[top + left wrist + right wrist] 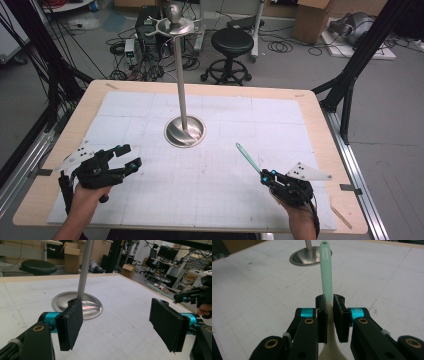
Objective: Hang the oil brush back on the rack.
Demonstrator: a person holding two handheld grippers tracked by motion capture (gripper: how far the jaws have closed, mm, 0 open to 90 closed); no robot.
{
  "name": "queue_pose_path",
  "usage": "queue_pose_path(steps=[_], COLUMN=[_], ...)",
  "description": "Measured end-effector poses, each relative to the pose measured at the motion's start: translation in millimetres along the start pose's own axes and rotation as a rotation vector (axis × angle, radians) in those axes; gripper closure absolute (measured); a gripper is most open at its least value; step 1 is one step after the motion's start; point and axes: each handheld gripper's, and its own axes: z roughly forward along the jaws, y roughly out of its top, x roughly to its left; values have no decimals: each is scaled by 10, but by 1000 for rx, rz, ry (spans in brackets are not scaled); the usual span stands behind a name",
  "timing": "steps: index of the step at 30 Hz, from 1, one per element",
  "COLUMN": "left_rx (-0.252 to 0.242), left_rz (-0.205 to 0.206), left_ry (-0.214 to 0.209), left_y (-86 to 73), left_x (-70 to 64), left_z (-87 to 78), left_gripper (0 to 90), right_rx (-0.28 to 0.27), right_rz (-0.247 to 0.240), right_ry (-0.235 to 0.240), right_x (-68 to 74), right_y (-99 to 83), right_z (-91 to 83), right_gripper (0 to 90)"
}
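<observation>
From above my side of the table (320,125), a fixed camera looks forward and down, taking in the whole white mat, my forearms at the bottom edge and the lab floor beyond. The camera on my left gripper (120,325) sits low, close behind its jaws, facing across the table toward the steel stand (82,277) and my right gripper (197,298) farther off. The camera on my right gripper (329,317) rides just behind its jaws, looking along the mint-green utensil (326,272) toward the same stand. All three views share the stand's round base (185,132).
</observation>
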Motion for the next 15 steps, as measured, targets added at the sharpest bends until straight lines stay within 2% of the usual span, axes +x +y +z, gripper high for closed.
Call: queue_pose_path(steps=[7,11,15], left_rx=[61,84,101], left_rz=[17,26,9], left_ry=[-46,-84,-128], left_y=[173,287,354], left_x=[-135,-229,-329], left_z=[262,440,609], left_gripper=[299,309,316], right_rx=[-70,-77,-94], right_rz=[-35,-41,-47], right_ry=[8,9,27], right_x=[115,166,226], right_y=[89,117,147], right_z=[-22,10,26], right_gripper=[823,823,823])
